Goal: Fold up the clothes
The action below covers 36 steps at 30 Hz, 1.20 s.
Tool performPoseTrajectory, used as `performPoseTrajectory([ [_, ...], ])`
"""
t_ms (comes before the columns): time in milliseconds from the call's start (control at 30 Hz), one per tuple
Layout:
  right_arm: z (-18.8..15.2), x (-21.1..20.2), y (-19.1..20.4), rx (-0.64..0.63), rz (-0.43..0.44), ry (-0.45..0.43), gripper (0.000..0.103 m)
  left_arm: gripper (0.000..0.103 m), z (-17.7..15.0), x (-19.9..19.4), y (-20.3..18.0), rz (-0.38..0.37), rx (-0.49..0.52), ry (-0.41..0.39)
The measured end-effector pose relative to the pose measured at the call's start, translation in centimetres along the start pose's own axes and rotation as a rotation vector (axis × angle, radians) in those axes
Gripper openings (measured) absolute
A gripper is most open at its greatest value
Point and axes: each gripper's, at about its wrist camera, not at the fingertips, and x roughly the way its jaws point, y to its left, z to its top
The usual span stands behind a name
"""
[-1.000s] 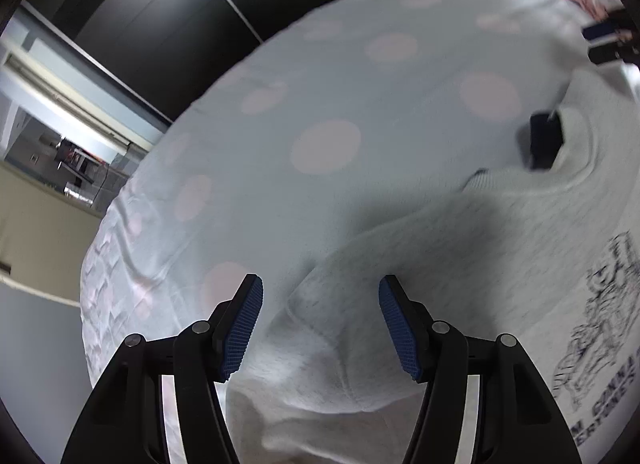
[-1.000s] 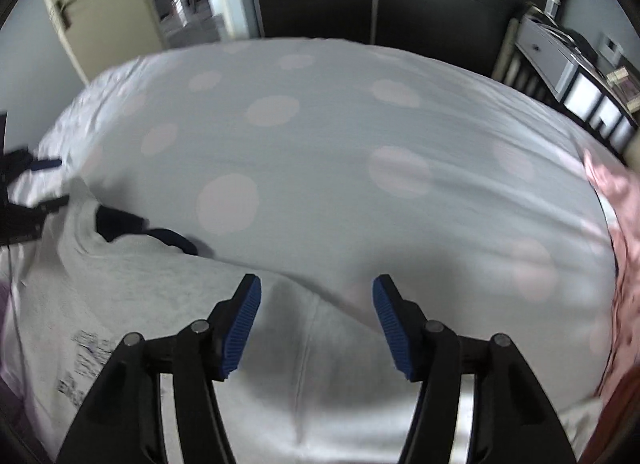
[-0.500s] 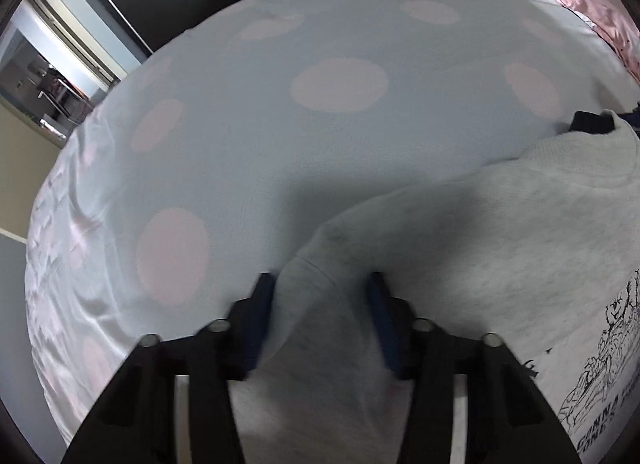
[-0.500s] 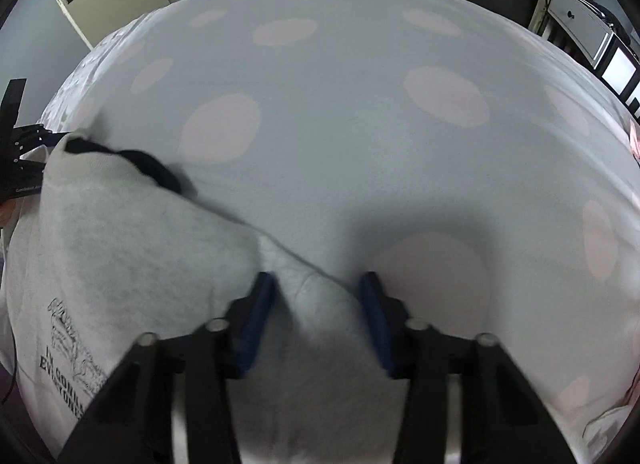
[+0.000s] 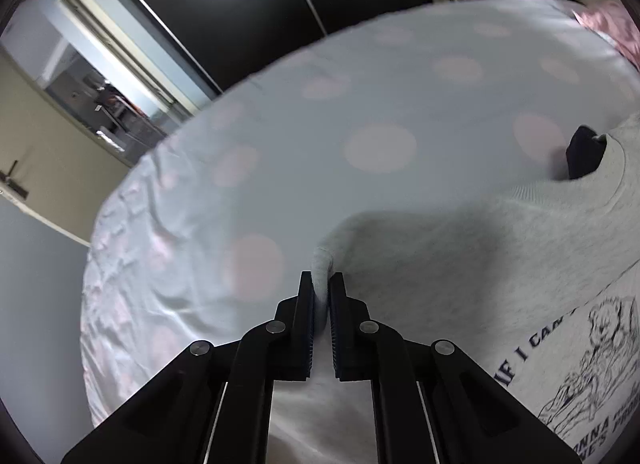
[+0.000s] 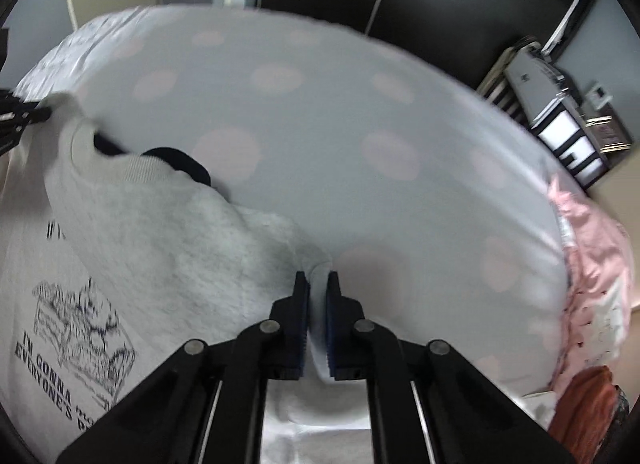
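Left wrist view: both claws pinch the grey sweatshirt by its shoulders over the spotted bed.

The left claw (image 5: 320,288) is closed tight on a fold of the sweatshirt (image 5: 460,260) at one shoulder, and the right claw (image 6: 318,284) is closed the same way on the other. The sweatshirt spreads between them, print side up, its collar (image 5: 612,167) toward the far side of the bedcover (image 5: 380,111). Its body trails back under both claws, so the shoulder line runs claw to claw, neither hand nearer; any fold would hinge on that line. A pink garment (image 6: 588,264) lies at the bed's right edge.
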Motion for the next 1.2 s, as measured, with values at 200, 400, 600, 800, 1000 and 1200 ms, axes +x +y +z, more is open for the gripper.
performPoseTrajectory([
  [200, -0.1, -7.1, -0.5, 0.045, -0.148, -0.306, 0.007, 0.007, -0.5, -3.9, 1.7, 0.053, -0.140, -0.188],
  [400, -0.8, -1.7, -0.9, 0.047, -0.094, -0.165, 0.010, 0.012, -1.2, 1.6, -0.5, 0.047, -0.058, -0.030],
  [600, -2.5, 1.6, -1.9, 0.092, -0.013, -0.062, 0.022, 0.052, -1.9, 2.7, -0.8, 0.042, -0.033, 0.016],
  [800, -4.0, -0.6, -2.7, 0.184, 0.029, -0.084, 0.028, 0.053, -3.8, -1.2, 0.5, -0.009, -0.084, 0.018],
  [1000, -7.0, -4.0, -2.4, 0.232, 0.081, -0.062, 0.028, 0.053, -7.6, -6.4, 0.3, -0.026, -0.067, 0.043],
  [1200, -13.3, -7.6, -0.9, 0.268, 0.117, 0.019, 0.028, 0.053, -12.8, -11.5, -0.5, -0.030, -0.051, 0.087],
])
